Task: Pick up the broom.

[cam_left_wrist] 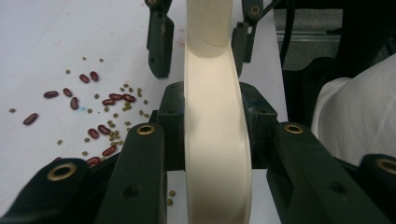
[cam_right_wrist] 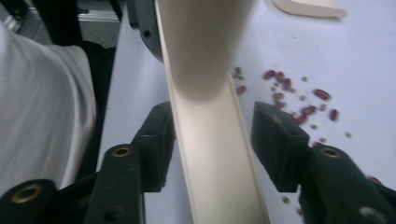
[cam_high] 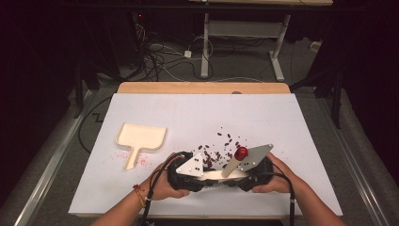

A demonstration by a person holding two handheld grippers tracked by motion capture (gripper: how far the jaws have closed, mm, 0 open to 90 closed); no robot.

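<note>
Both hands sit low at the near edge of the white table [cam_high: 282, 117], the left gripper [cam_left_wrist: 212, 121] and right gripper [cam_right_wrist: 212, 135] facing each other around a cream brush [cam_high: 221, 175] with a red-capped handle [cam_high: 240, 153]. The left jaws are clamped on the brush; the right jaws stand slightly apart beside it, its bristles hidden. Red beans [cam_high: 221, 143] lie scattered just beyond, and the cream dustpan [cam_high: 140, 137] on the left appears to hold none.
</note>
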